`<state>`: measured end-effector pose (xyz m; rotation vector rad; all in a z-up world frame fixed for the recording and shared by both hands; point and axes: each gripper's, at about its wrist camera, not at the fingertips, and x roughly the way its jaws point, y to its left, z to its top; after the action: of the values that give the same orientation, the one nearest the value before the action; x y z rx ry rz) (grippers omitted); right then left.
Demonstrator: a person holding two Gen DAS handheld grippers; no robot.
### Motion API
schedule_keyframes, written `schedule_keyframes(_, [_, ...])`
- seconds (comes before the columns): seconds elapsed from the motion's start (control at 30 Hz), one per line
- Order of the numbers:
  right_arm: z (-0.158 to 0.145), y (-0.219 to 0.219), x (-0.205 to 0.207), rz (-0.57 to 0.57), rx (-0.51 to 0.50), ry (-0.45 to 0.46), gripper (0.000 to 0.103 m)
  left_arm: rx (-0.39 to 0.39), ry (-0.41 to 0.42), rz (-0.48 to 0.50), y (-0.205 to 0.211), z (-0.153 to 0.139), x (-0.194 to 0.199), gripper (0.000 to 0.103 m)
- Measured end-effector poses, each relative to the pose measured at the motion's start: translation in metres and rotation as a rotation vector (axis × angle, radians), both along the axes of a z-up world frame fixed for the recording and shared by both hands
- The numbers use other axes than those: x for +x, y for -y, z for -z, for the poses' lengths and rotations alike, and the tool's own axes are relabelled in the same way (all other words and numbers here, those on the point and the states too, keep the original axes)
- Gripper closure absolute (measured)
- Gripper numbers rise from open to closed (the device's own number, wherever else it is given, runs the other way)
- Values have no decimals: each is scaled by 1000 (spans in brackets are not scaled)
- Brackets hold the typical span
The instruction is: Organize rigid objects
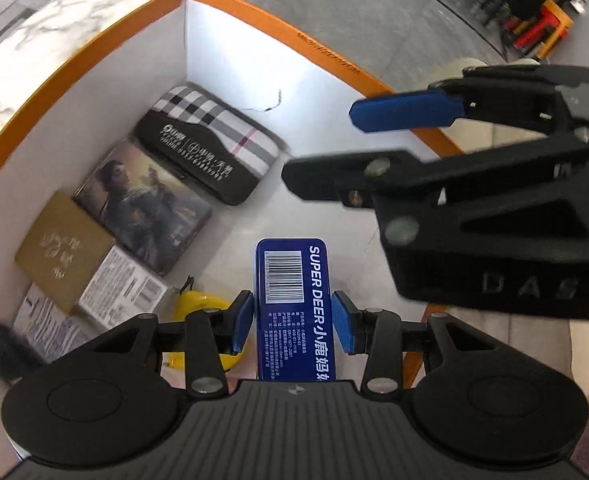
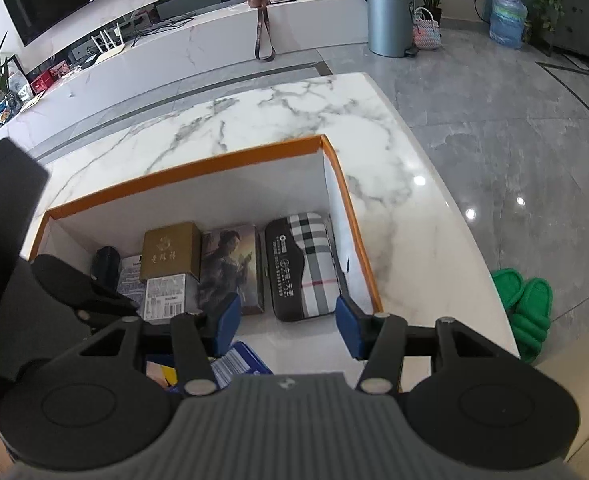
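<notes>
Your left gripper (image 1: 292,322) clamps the blue tin (image 1: 294,304) by its long sides; it's stiff, light, slippery. Your right gripper (image 2: 288,328) hangs empty, jaws parted, over the box (image 2: 182,168).

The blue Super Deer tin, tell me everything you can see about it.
The blue tin is a slim, oblong case with rounded corners and a glossy, metal-looking surface. The face in view carries a white barcode, white SUPER DEER lettering with Chinese characters, and fine print. It lies lengthwise between the fingers of the left gripper, whose blue pads sit at its long sides, above the white floor of the orange-rimmed box. Its near end is hidden by the gripper body. A yellow object lies just beside it.
</notes>
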<state>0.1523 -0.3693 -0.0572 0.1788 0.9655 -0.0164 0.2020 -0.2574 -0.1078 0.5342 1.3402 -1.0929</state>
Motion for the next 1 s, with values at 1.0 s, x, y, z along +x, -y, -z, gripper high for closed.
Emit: schedule_keyframes(1.0, [-33,-25,-32,-65,-5,70,41,-202,234,-453,-96,-101,-20,52])
